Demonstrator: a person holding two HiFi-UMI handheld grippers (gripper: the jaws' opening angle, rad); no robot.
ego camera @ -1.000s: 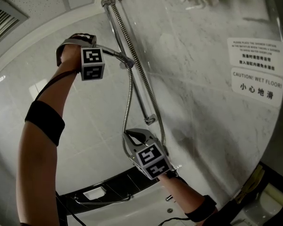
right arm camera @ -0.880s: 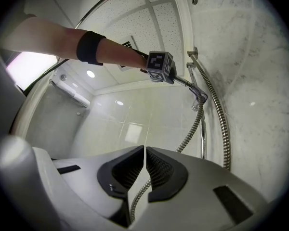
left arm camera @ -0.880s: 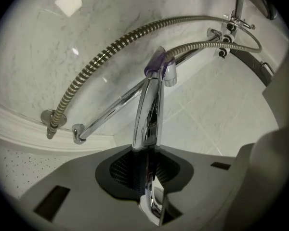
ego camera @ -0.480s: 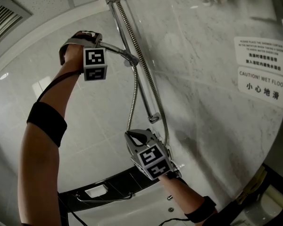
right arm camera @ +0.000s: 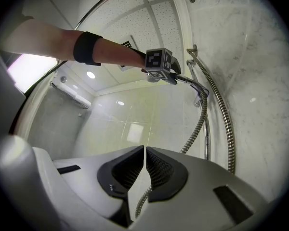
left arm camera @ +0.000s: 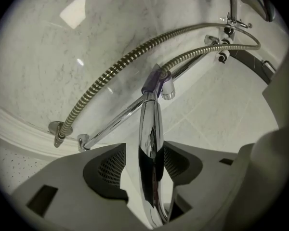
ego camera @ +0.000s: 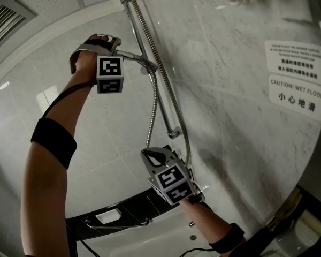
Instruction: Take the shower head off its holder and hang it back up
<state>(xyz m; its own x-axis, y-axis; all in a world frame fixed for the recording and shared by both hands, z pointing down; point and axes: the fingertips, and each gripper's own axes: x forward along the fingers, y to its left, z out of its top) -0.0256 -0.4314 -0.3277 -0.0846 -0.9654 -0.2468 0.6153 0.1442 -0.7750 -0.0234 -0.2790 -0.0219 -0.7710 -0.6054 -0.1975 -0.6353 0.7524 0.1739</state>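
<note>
- The shower head (ego camera: 132,56) is seen seated in its holder (ego camera: 149,67), which is clamped about midway along the chrome rail (ego camera: 163,101) fixed to the marble wall (ego camera: 230,143).
- In the left gripper view, the chrome handle of the shower head (left arm camera: 150,129) is seen running up from between the jaws to the holder (left arm camera: 157,81) on the rail (left arm camera: 114,122).
- The left gripper (ego camera: 116,46) is held high, beside the upper half of the rail. Its jaws have just been opening and are set apart round the handle, with a strip of wall visible between the left pad (left arm camera: 108,165) and the chrome, so the handle is not being clamped.
- The metal hose (ego camera: 150,116) is hung from the holder down to the right gripper (ego camera: 150,153), which is held just below the rail's lower end.
- The right gripper (right arm camera: 144,165) is closed, only a hairline being left between its pads. Nothing is seen between the pads; the hose (right arm camera: 195,134) is seen beyond them.
- Two printed notices (ego camera: 297,63) are fixed near the wall's right edge.
</note>
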